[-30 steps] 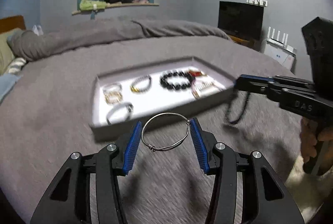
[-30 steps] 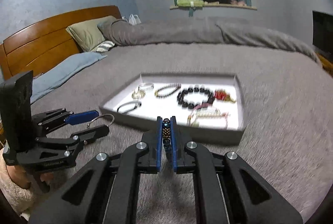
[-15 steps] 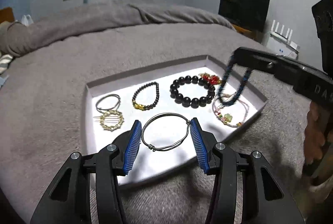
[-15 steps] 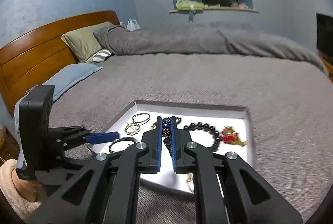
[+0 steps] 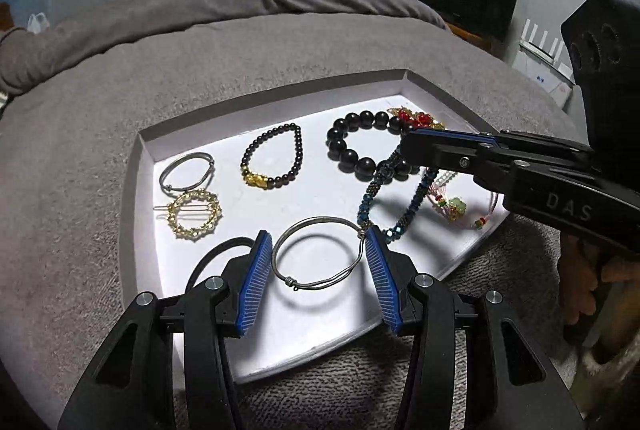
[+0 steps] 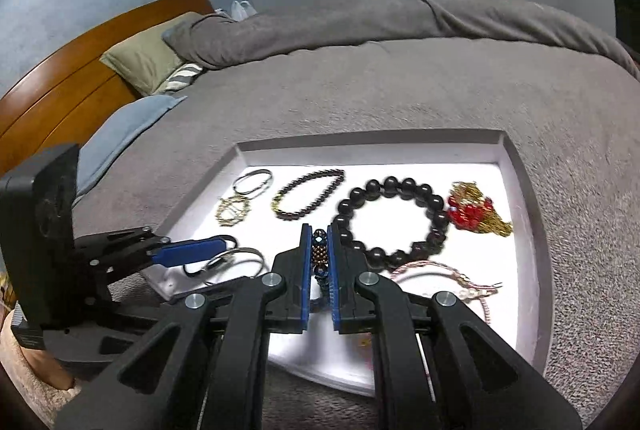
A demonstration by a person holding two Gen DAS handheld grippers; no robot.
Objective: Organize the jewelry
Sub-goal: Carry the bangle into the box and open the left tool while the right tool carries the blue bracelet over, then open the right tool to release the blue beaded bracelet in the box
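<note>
Spreading under everything, the grey-blanketed bed carries the shallow white rectangular tray. Over it your left hand-held gripper pinches a thin silver wire bangle across its width, while your right hand-held gripper is pressed together on a dangling blue beaded bracelet.

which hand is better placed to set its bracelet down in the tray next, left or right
Left, probably. The left gripper holds its silver wire bangle over bare floor at the white tray's near edge. The right gripper's blue beaded bracelet dangles partly over the black bead bracelet.
</note>
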